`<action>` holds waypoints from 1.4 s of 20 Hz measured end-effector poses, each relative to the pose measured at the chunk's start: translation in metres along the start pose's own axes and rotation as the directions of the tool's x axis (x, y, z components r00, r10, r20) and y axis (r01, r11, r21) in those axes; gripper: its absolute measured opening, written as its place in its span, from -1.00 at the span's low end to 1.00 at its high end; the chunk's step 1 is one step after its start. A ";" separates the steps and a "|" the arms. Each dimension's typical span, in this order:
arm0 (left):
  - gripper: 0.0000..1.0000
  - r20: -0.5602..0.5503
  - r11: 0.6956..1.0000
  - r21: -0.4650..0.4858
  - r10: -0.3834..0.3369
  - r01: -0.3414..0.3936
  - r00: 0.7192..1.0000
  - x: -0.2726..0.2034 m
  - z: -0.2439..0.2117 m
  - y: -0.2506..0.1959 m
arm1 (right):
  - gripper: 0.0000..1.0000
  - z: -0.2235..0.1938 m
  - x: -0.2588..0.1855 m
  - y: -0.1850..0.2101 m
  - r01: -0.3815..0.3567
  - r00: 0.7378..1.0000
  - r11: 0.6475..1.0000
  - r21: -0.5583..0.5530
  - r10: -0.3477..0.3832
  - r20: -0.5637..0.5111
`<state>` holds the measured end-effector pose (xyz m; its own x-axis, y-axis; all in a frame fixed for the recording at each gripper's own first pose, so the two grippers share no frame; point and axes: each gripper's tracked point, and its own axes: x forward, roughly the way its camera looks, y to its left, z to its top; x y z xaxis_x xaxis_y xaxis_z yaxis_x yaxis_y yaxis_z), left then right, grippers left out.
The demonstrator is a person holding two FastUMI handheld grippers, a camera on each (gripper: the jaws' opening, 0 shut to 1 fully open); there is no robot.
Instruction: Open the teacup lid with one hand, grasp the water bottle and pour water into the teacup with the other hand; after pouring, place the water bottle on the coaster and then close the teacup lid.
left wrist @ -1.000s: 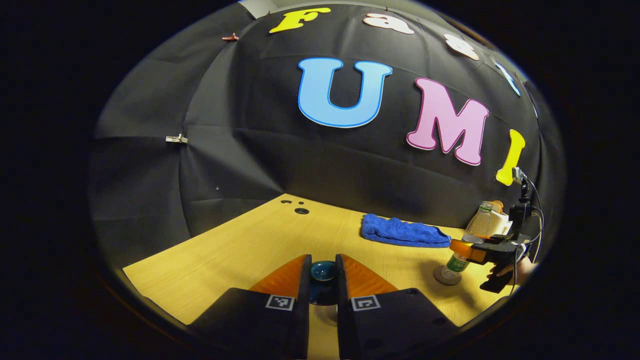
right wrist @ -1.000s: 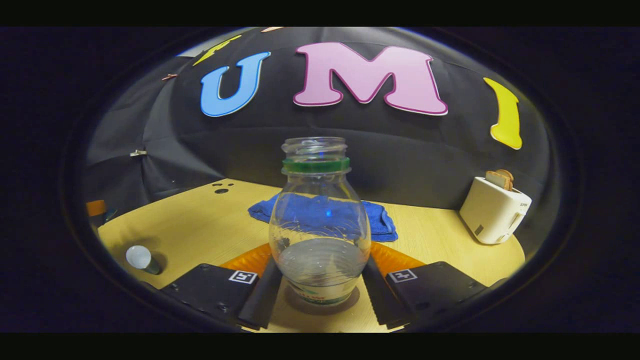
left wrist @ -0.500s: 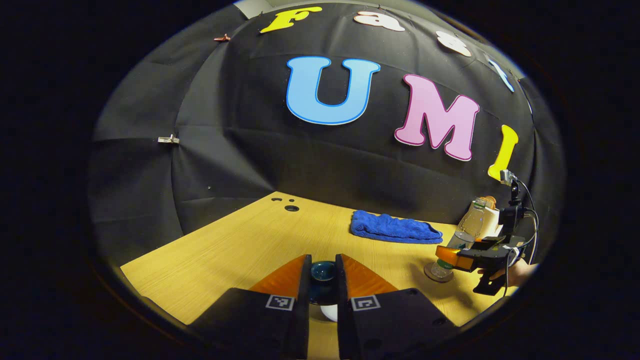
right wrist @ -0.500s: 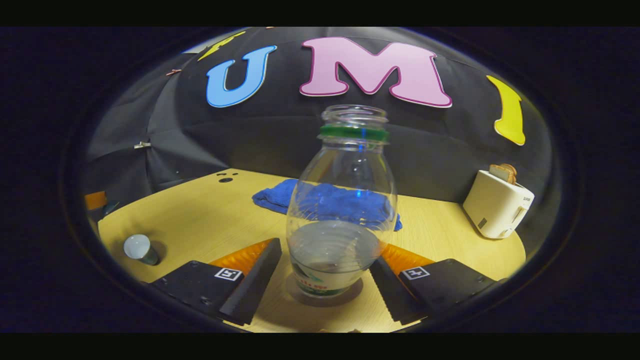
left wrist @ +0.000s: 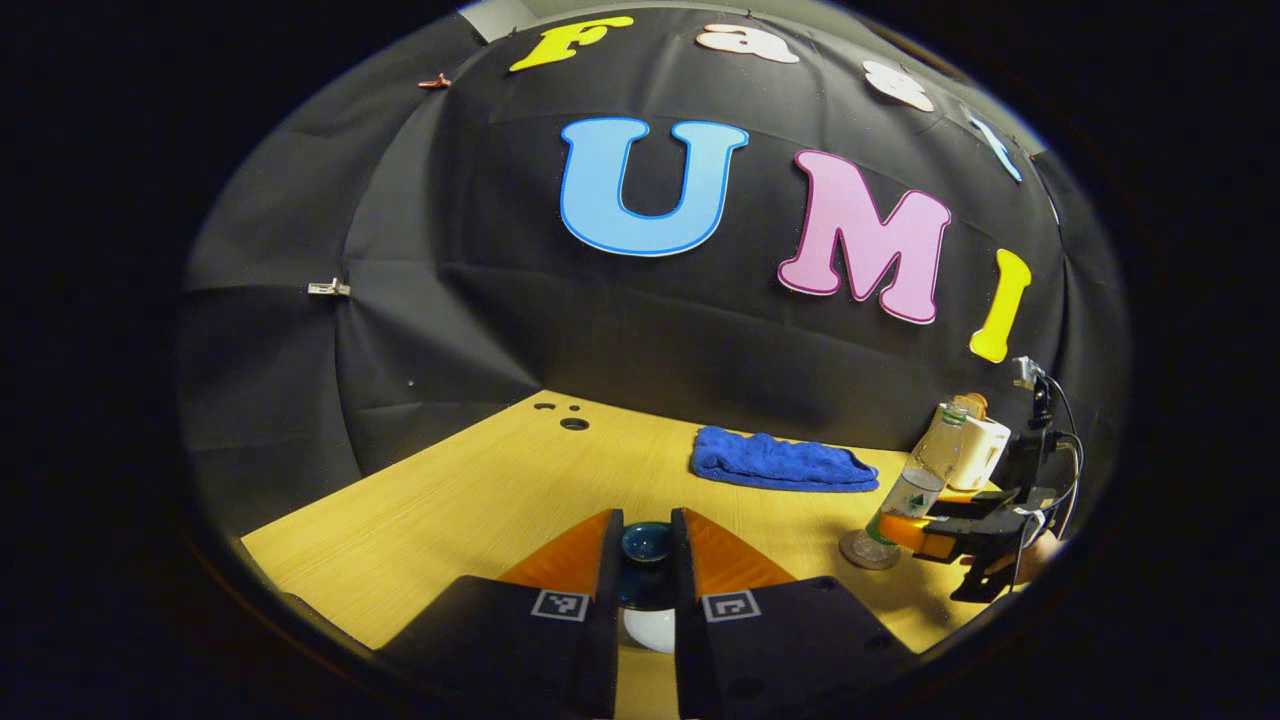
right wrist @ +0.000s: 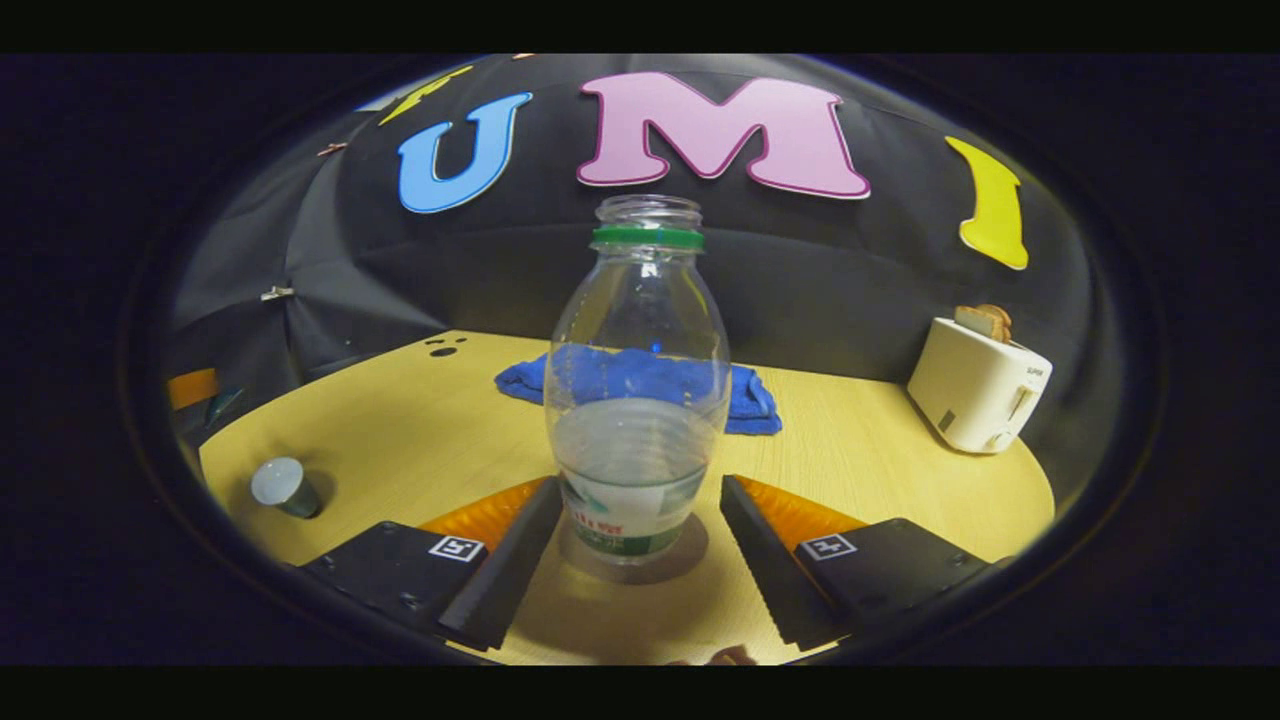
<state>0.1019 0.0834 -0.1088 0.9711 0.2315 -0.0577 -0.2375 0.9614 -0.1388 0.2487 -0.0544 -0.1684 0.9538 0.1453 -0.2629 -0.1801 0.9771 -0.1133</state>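
Left gripper (left wrist: 646,600): matte dark housings, one square coded marker each, orange wedge panels behind the fingers. Right gripper (right wrist: 640,560): same markers, orange panels, ridged inner faces, screw holes, trailing cables.

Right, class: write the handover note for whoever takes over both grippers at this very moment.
Left gripper: shut on the teacup lid, held off the teacup.
Right gripper: open, one finger on each side of the water bottle, apart from it.
Water bottle: upright on the coaster, uncapped, part full.
Done: lid off; bottle set on the coaster, so pouring is likely over.
To do: draw the right gripper back, lower the lid onto the teacup, let go.
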 end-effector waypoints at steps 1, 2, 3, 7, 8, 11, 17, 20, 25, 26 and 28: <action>-0.47 -0.001 1.000 0.002 -0.005 0.005 1.000 0.001 -0.001 -0.002 | 0.96 -0.006 -0.006 -0.001 0.000 1.000 1.000 0.007 0.001 -0.013; -0.40 -0.003 1.000 0.008 -0.010 0.010 1.000 0.003 -0.005 -0.004 | 0.96 -0.011 -0.013 -0.002 0.000 1.000 1.000 0.011 0.000 -0.023; -0.47 -0.011 1.000 0.020 -0.012 0.012 1.000 0.003 -0.009 -0.007 | 0.96 -0.015 -0.020 -0.004 0.001 1.000 1.000 0.013 -0.001 -0.031; -0.46 -0.046 0.998 0.049 -0.026 0.028 0.999 0.009 -0.035 -0.017 | 0.96 -0.028 -0.047 -0.003 -0.009 0.999 1.000 0.005 0.009 -0.052; -0.46 -0.057 0.998 0.055 -0.027 0.030 0.998 0.010 -0.041 -0.019 | 0.96 -0.031 -0.051 -0.001 -0.020 0.998 1.000 0.007 0.020 -0.064; -0.47 -0.078 0.996 0.078 -0.028 0.034 0.997 0.013 -0.056 -0.026 | 0.93 -0.033 -0.063 0.009 -0.044 0.995 0.999 0.017 0.045 -0.084; -0.46 -0.109 0.993 0.116 -0.020 0.033 0.994 0.023 -0.078 -0.029 | 0.96 -0.031 -0.071 0.014 -0.051 0.995 0.998 0.031 0.053 -0.082; -0.46 -0.117 0.991 0.133 -0.016 0.031 0.993 0.022 -0.086 -0.028 | 0.96 -0.031 -0.075 0.015 -0.043 0.996 0.997 0.064 0.048 -0.078; -0.36 -0.121 0.985 0.170 -0.010 0.030 0.993 0.021 -0.088 -0.028 | 0.96 -0.029 -0.078 0.016 -0.041 0.996 0.997 0.072 0.047 -0.080; -0.27 -0.121 0.985 0.168 -0.012 0.032 0.993 0.021 -0.085 -0.028 | 0.96 -0.027 -0.080 0.016 -0.044 0.996 0.996 0.077 0.050 -0.078; 0.06 -0.113 0.987 0.156 -0.019 0.037 0.993 0.018 -0.071 -0.031 | 0.97 -0.015 -0.089 0.015 -0.044 0.997 0.996 0.081 0.050 -0.065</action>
<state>0.1253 0.0474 -0.1759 0.9667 0.1947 -0.1662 -0.1949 0.9807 0.0151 0.1578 -0.0548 -0.1617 0.9260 0.1832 -0.3301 -0.2021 0.9791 -0.0234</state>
